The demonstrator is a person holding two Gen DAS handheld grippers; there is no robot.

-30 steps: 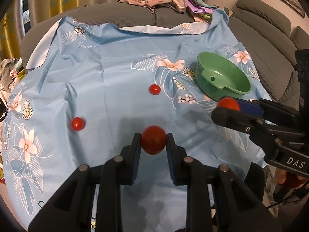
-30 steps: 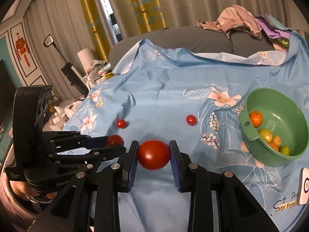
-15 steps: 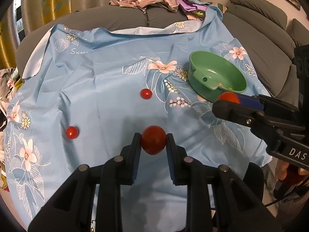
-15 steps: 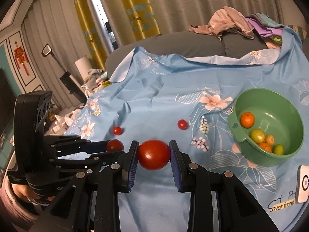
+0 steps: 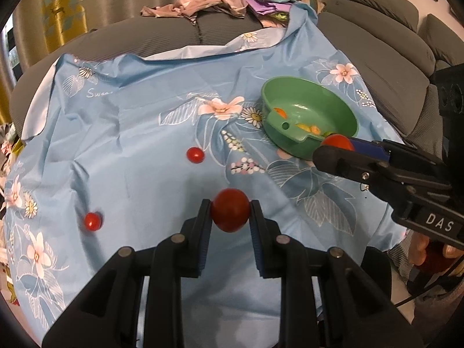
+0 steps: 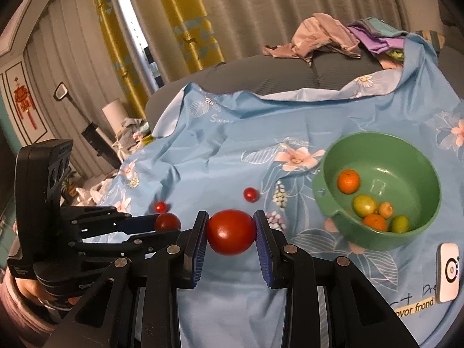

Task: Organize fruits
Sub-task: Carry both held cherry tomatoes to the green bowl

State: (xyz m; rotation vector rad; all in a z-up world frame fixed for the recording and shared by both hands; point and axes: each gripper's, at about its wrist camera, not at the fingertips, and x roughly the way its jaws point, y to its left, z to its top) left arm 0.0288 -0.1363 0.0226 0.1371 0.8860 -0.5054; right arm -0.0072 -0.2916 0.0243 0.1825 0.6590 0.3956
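Note:
My left gripper (image 5: 230, 214) is shut on a red tomato (image 5: 230, 210) held above the blue floral cloth (image 5: 139, 133). My right gripper (image 6: 231, 232) is shut on a larger red tomato (image 6: 231, 231). A green bowl (image 6: 385, 237) stands to the right and holds several small orange and green fruits (image 6: 348, 181); it also shows in the left wrist view (image 5: 298, 142). Two small red tomatoes lie on the cloth (image 5: 195, 155) (image 5: 92, 221), also in the right wrist view (image 6: 250, 195) (image 6: 160, 206). Each gripper shows in the other's view (image 5: 336, 148) (image 6: 166, 221).
A grey sofa (image 5: 377, 58) curves behind and to the right, with a heap of clothes (image 5: 208, 0) on it. A small white device (image 6: 449, 272) lies on the cloth near the bowl. Yellow curtains (image 6: 185, 29) hang at the back.
Both grippers have risen and drawn back a little with their tomatoes still held. The bowl and loose tomatoes look farther off.

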